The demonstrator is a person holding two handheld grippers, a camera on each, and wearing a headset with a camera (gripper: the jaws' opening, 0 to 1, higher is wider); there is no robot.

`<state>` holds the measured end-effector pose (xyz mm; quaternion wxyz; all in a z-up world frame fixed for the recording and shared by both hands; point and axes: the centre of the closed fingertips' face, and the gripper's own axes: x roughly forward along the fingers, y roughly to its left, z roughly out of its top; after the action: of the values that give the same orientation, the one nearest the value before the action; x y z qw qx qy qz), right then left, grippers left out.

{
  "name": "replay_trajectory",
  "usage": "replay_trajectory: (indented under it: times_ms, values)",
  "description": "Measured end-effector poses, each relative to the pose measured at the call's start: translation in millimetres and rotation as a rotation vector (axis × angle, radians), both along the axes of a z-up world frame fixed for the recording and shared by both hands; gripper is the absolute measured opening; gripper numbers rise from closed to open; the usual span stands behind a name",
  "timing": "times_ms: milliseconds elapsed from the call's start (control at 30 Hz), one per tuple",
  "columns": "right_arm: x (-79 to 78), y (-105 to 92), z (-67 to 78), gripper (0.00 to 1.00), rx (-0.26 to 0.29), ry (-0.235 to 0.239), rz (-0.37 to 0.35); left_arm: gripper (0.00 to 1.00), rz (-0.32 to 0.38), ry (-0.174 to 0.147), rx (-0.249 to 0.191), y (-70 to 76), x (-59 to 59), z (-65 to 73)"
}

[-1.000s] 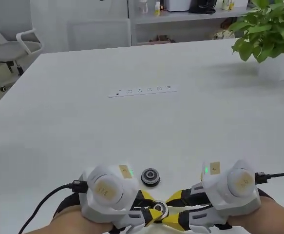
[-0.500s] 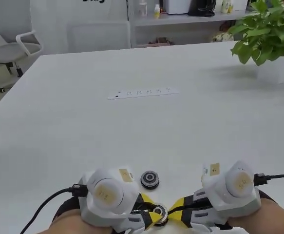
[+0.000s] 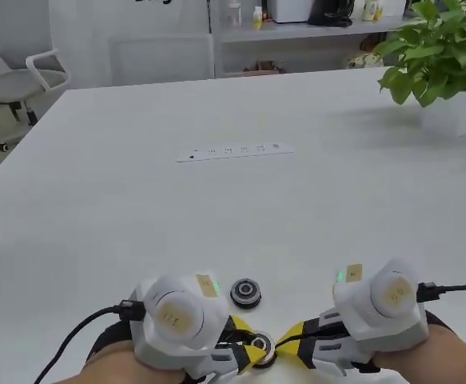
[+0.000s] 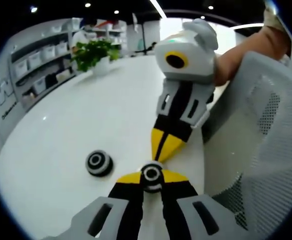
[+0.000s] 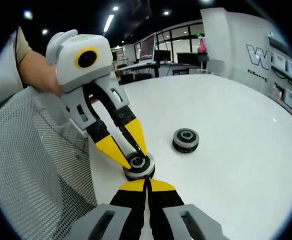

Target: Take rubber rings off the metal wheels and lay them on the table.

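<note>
A small metal wheel with a black rubber ring (image 3: 261, 350) is held just above the table's near edge. My left gripper (image 4: 152, 178) is shut on it, one yellow finger (image 5: 110, 148) on each side. My right gripper (image 5: 147, 184) comes from the opposite side with its jaws shut and its tips pinching the wheel's rubber rim (image 5: 139, 167). In the head view, the left gripper (image 3: 251, 350) and right gripper (image 3: 285, 339) meet tip to tip. A second wheel with its ring (image 3: 246, 292) lies flat on the white table (image 3: 217, 224), a little beyond the left gripper.
A white power strip (image 3: 233, 151) lies mid-table. A potted plant (image 3: 439, 56) stands at the far right corner. Office chairs (image 3: 25, 76) and shelves sit behind the table. A mesh chair back (image 4: 258, 150) is close beside the grippers.
The right gripper's jaws, spread one second ago, have closed at the wheel's rim. The left gripper keeps its hold on the wheel. The second wheel has not moved.
</note>
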<state>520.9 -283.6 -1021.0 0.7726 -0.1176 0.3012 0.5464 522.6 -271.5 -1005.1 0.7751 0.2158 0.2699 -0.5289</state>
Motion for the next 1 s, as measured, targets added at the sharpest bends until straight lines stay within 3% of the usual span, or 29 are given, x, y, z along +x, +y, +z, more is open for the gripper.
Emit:
replay_trajectory:
  times_ms: [300,467,567,667,1000]
  values:
    - [0.1,-0.9,2.2,0.0,0.017,0.027,-0.021,0.13,0.001,0.001,-0.001,-0.1,-0.3,-0.1]
    - [0.4,-1.8,5.8,0.0,0.128,0.178,-0.134,0.13,0.0,0.001,0.0,-0.1,-0.5,0.1]
    - [1.5,-2.8,7.3,0.0,0.162,0.212,-0.161,0.13,-0.001,0.001,-0.001,0.0,-0.4,0.1]
    - [2.9,-1.2,12.7,0.0,0.204,0.232,-0.181,0.13,-0.001,0.001,0.0,0.0,-0.3,-0.1]
    - [1.0,1.9,15.6,0.0,0.245,0.275,-0.197,0.12,0.006,0.0,0.001,-0.1,-0.3,0.1]
